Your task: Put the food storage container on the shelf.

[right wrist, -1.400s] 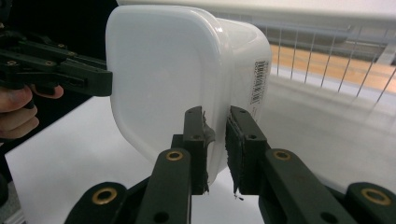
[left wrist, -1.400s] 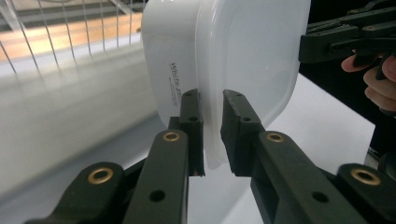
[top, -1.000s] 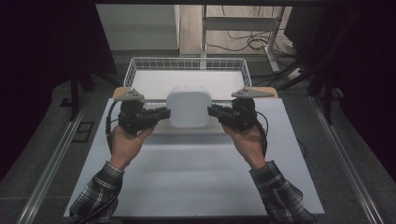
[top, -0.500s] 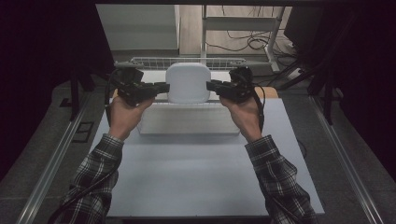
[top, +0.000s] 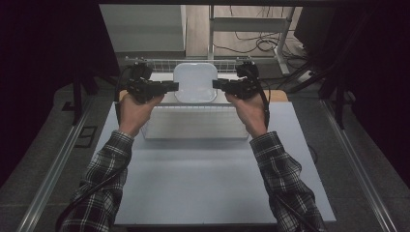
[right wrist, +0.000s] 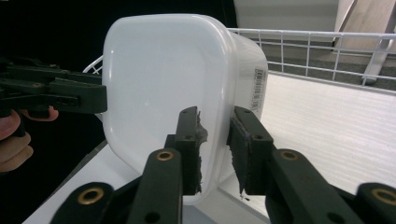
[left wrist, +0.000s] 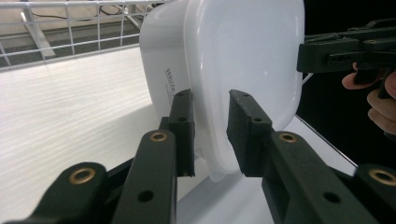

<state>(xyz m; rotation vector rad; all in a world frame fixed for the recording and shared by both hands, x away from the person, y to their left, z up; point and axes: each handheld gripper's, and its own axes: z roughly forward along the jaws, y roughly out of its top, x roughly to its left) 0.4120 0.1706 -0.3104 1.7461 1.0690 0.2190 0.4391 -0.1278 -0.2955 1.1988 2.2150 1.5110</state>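
Both grippers — left gripper [top: 173,87], right gripper [top: 217,85] — are straddling the white tub [top: 195,82] rim, jaws just easing apart. It's looking light, stiff, slick — the rim lip is gripping best.

White container [top: 195,82]: smooth plastic, glossy, faintly translucent at the rim, with soft highlights on the flat face. Left tongs [left wrist: 211,133] and right tongs [right wrist: 215,149]: matt black plastic, brass-coloured metal rivets at the joints; worn, ragged rubbery lining on a right pad [right wrist: 198,133]. Basket [top: 169,62]: thin white-coated metal wire. Tabletop [top: 212,179]: matt pale grey, smooth. Pale board [right wrist: 336,121] under the basket: fine ribbed grain, dull sheen. Sleeves [top: 104,174]: soft checked cloth.
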